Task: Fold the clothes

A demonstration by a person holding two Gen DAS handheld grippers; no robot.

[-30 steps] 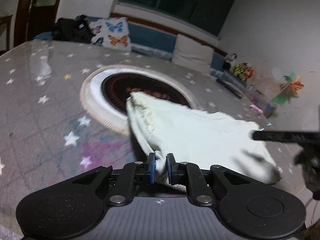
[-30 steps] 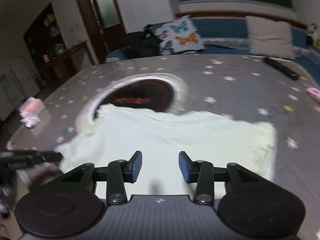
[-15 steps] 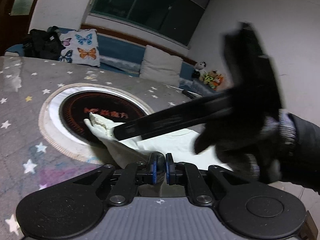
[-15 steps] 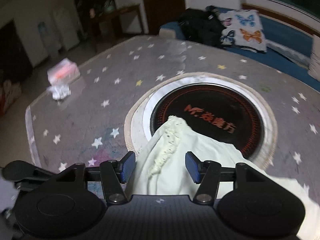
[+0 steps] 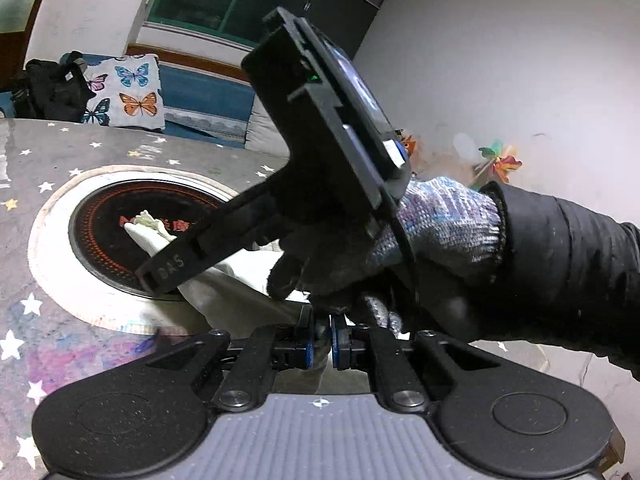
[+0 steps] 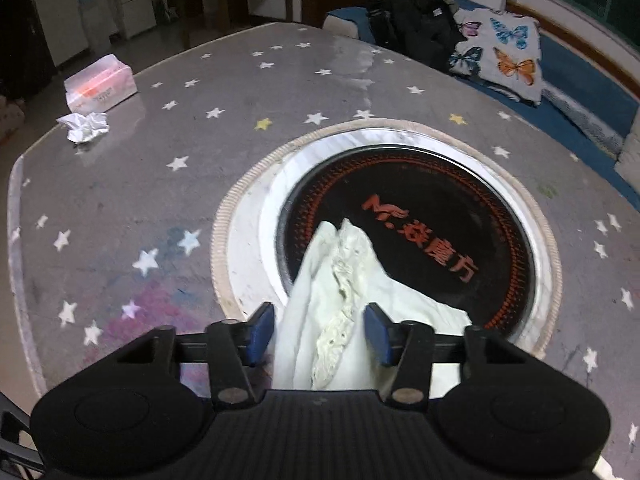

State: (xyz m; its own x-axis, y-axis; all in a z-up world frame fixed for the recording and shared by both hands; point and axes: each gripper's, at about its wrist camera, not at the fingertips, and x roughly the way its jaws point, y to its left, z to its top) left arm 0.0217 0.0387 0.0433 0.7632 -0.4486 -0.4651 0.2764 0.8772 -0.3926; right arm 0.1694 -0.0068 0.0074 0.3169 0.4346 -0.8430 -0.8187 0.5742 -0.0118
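1. Left wrist view: the left gripper (image 5: pixel 320 342) is pinched tight, its blue pads nearly meeting on a fold of the cream garment (image 5: pixel 224 296). The cloth runs away from the gripper across the desk (image 5: pixel 72 320), and its frilled tip lies on the dark round hob (image 5: pixel 100 232) with red lettering. Just above, a gloved hand (image 5: pixel 420 236) in a dark sleeve (image 5: pixel 560 272) holds the other tool (its black frame crosses most of the picture), so much of the garment is hidden behind it.

2. Right wrist view: the right gripper (image 6: pixel 320 334) stands wide apart, with its blue pads on either side of the bunched garment (image 6: pixel 340 304), which rises between them without being squeezed. The cloth's far end lies on the hob (image 6: pixel 420 208), inside the pale ring set into the star-patterned desk (image 6: pixel 200 128). Far off to the left, a tissue packet (image 6: pixel 100 86) sits beside a crumpled tissue (image 6: pixel 84 126).
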